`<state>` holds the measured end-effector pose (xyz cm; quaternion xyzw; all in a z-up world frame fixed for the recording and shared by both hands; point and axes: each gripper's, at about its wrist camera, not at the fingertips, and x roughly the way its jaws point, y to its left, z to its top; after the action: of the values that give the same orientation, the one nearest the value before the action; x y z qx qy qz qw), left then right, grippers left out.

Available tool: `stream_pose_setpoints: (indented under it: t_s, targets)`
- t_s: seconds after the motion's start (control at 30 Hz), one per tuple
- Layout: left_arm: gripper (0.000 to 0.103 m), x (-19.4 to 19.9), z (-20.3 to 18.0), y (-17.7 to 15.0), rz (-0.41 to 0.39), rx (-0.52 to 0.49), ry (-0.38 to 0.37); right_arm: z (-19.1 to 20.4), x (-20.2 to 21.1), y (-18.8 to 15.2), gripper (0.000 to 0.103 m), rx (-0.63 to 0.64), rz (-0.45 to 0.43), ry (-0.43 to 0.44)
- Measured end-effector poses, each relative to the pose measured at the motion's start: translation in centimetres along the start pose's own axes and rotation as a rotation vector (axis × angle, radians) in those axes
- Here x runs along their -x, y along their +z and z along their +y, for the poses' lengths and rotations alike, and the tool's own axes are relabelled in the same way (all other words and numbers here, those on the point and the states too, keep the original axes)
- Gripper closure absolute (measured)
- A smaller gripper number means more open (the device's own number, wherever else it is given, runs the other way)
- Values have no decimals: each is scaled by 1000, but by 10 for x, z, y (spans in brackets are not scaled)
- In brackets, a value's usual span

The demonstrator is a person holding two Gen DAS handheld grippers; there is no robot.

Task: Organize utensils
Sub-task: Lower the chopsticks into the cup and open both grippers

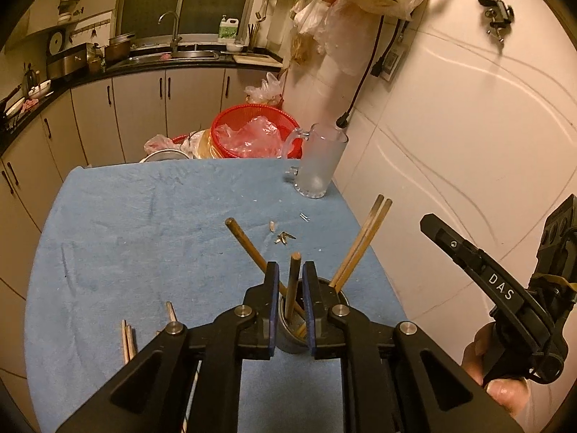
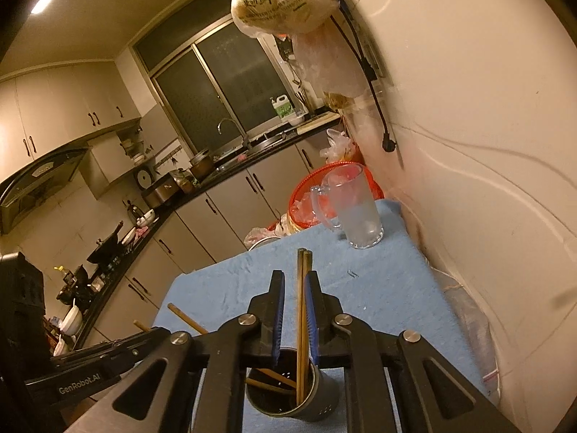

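Observation:
A grey metal holder cup [image 1: 288, 339] stands on the blue cloth [image 1: 144, 223] under both grippers; it also shows in the right wrist view [image 2: 321, 400]. Several wooden chopsticks stand in it. My left gripper [image 1: 290, 270] is open with one chopstick [image 1: 293, 285] loose between its fingers. My right gripper [image 2: 295, 279] is open around a pair of chopsticks [image 2: 302, 324] that stand in the cup. A few loose chopsticks [image 1: 128, 339] lie on the cloth at the left.
A frosted glass mug [image 1: 319, 162] stands at the far right of the cloth, near the white wall. A red basket [image 1: 252, 133] with plastic bags sits behind the table. Small scraps [image 1: 285, 236] lie mid-cloth. Kitchen counters run along the left.

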<state>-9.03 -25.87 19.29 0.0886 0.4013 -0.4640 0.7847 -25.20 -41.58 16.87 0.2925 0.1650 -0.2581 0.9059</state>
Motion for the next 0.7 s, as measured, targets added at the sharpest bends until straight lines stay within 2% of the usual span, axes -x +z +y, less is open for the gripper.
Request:
stream_pose_setpoints:
  t_s: [0.1, 0.2, 0.33, 0.7]
  targets:
    - [88, 14, 2, -4, -25, -2, 6, 4, 12, -2, 90, 5, -15, 9]
    - [78, 29, 10, -13, -51, 1, 19, 8, 24, -10, 89, 11, -13, 22]
    - [77, 45, 33, -30, -61, 27, 54, 17, 30, -34, 87, 40, 34, 45]
    - [77, 35, 124, -90, 50, 198, 136, 51, 0, -109, 87, 137, 241, 86]
